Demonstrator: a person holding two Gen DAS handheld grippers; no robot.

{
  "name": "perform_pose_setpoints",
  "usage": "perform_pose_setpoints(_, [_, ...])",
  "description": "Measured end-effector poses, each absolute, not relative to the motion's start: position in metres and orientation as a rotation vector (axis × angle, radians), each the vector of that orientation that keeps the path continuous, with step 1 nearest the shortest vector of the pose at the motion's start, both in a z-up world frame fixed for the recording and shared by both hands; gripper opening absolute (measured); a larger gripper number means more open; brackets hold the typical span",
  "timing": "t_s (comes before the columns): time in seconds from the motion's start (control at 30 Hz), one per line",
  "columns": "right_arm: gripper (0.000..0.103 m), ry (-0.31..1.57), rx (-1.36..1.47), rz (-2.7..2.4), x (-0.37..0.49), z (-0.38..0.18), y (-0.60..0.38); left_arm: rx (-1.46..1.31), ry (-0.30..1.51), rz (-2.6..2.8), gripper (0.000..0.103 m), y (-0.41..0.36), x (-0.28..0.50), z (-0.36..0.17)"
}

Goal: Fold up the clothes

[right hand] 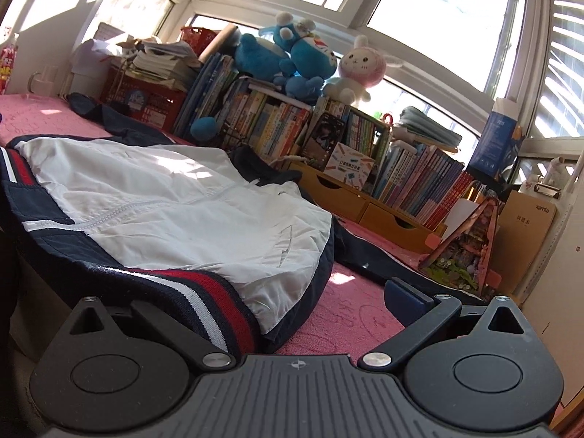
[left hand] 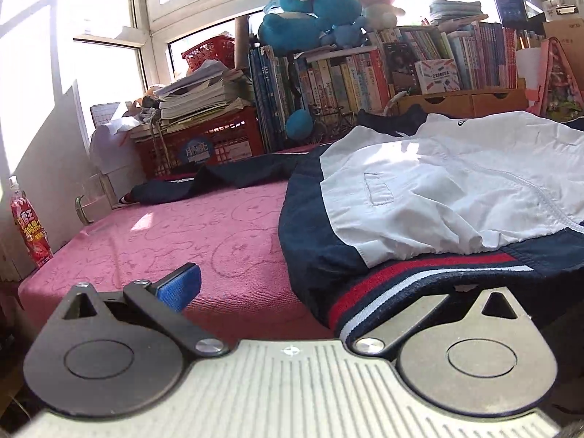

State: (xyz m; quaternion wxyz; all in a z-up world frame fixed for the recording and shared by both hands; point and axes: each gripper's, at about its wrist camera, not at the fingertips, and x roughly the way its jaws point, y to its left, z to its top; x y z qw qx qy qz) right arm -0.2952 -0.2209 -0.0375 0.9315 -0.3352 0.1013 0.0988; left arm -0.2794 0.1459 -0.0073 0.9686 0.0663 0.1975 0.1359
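Left wrist view shows a big pink cover [left hand: 189,233] spread over the table, and the jacket [left hand: 456,197] lies on it, ahead and to the right of the left gripper [left hand: 321,284]. The jacket is white in the middle and dark blue at the sides. It lies spread flat, front up, with the zip running away from the gripper. One dark sleeve [left hand: 219,179] stretches far out to the left, well ahead of the gripper. The striped hem [left hand: 419,273] is the near edge. It runs from side to side, right in front.

The left gripper is wide open. Its left blue pad [left hand: 182,288] sits on bare pink cover, and the hem covers its right finger, so the hem's left corner lies between the two.

In the right wrist view the same jacket [right hand: 175,204] lies ahead and to the left of the right gripper [right hand: 310,303]. This gripper is wide open too. Its left finger is hidden by the striped hem [right hand: 219,306], and its right pad [right hand: 405,301] is over bare cover. So the hem's right corner sits between these fingers.

Each gripper is close to its own corner of the hem, and neither is squeezing the cloth. The jacket is not folded now; I cannot tell if a fold is about to be made or was just opened
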Motion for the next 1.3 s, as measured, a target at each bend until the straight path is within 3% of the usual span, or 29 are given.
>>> perform_pose_setpoints(0.13, [0.103,0.185,-0.764,0.15,-0.295,-0.043,-0.227,-0.018,0.43,0.321,0.103,0.187,-0.285,-0.006])
perform_pose_setpoints(0.3, [0.103,-0.008,-1.03,0.059,-0.296,-0.048,-0.224,0.189,0.438,0.316,0.103,0.163,-0.29,-0.015])
perform_pose_setpoints(0.57, [0.103,0.431,-0.532,0.497,-0.27,-0.006,-0.263,-0.014,0.542,0.193,0.103,0.185,-0.29,-0.013])
perform_pose_setpoints(0.67, [0.103,0.563,-0.576,0.733,-0.273,0.007,-0.269,0.021,0.57,0.152,0.103,0.184,-0.293,-0.012])
perform_pose_setpoints(0.83, [0.103,0.528,-0.758,0.825,-0.279,0.04,-0.268,0.079,0.615,0.084,0.103,0.18,-0.299,-0.01])
perform_pose_setpoints(1.07, [0.103,0.321,-0.596,0.947,-0.217,0.068,-0.24,0.144,0.671,0.002,0.103,0.181,-0.311,-0.006])
perform_pose_setpoints(1.3, [0.103,0.514,-0.374,0.88,-0.114,0.028,-0.141,0.056,0.653,0.035,0.103,0.212,-0.335,0.024])
